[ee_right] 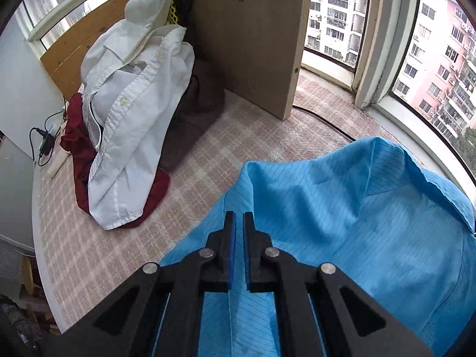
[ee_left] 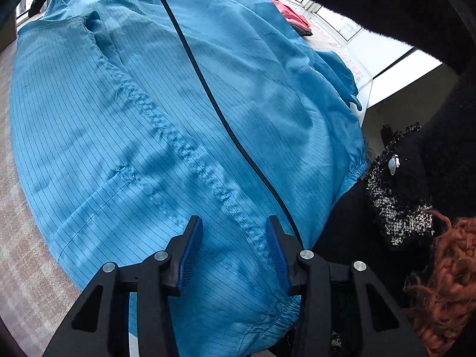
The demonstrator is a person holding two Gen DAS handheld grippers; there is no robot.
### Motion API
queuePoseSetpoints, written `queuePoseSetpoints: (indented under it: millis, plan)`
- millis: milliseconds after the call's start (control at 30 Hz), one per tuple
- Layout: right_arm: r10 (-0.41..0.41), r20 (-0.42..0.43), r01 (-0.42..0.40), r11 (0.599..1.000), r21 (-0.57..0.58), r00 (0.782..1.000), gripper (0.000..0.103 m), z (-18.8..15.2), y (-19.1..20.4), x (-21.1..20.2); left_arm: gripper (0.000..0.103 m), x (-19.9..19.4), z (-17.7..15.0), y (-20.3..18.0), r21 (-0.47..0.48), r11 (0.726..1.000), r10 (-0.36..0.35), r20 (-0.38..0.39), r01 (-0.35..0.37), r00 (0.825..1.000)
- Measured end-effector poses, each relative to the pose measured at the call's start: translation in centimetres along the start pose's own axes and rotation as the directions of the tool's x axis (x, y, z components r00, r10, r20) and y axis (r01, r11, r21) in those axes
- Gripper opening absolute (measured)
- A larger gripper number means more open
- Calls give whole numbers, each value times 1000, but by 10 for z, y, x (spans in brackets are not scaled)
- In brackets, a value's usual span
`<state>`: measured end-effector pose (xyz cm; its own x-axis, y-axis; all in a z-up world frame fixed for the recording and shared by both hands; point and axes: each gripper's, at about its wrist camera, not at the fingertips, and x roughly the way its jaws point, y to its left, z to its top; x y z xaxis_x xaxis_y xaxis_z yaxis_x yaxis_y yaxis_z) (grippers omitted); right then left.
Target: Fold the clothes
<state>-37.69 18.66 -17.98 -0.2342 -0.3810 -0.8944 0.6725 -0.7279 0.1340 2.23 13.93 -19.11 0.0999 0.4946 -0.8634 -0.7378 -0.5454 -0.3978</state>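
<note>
A blue pinstriped garment (ee_left: 166,113) lies spread over a checked pink cover (ee_right: 119,238), its stitched seam running toward the camera in the left wrist view. Just above it hangs my left gripper (ee_left: 233,220), open, with the seam showing between its blue pads and nothing pinched. In the right wrist view the same blue garment (ee_right: 342,223) rises in a loose fold. My right gripper (ee_right: 239,214) is shut, with a crease of the blue cloth running in between its pads.
A heap of white shirt (ee_right: 134,104) lies over a dark red garment (ee_right: 77,139) and a brown one (ee_right: 196,110) at the back left. A wooden panel (ee_right: 253,29) stands behind. A black cable (ee_left: 208,89) crosses the blue cloth. A person's black sleeve (ee_left: 401,178) is at right.
</note>
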Motion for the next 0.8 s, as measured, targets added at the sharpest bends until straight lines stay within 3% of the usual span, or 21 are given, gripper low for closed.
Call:
queuePoseSetpoints:
  millis: [133,267,367,467,533,600,733,800]
  plan:
    - [-149,-110,146,989,-34,983,6,-3,9,50,41,10,-8,-5,28,1000,12,-38,-11,999]
    - [-66,-52,72,989,132,996,7,-5,-14,34,41,13,-15,-17,64,998,28,-54,-25,998]
    - [-11,89,-8,979,201,996,7,-31,-25,-42,41,3,-22,-23,71,997,18,-51,-14,999]
    - [0,233,-58,968,242,973,8,-67,-33,-141,41,-17,-33,-28,85,996,12,-12,-11,1000]
    - [-45,320,-47,961,273,946,16,-110,-24,-215,41,-34,-43,-29,87,996,16,23,-18,1000]
    - [-125,374,0,948,317,919,36,-163,-8,-275,41,-47,-53,-30,89,996,25,57,-30,998]
    - [-322,372,134,882,451,870,42,-277,27,-366,41,-68,-71,-39,104,994,28,111,-40,993]
    - [-395,301,197,830,522,868,44,-339,43,-384,41,-75,-79,-46,116,992,28,131,-44,991]
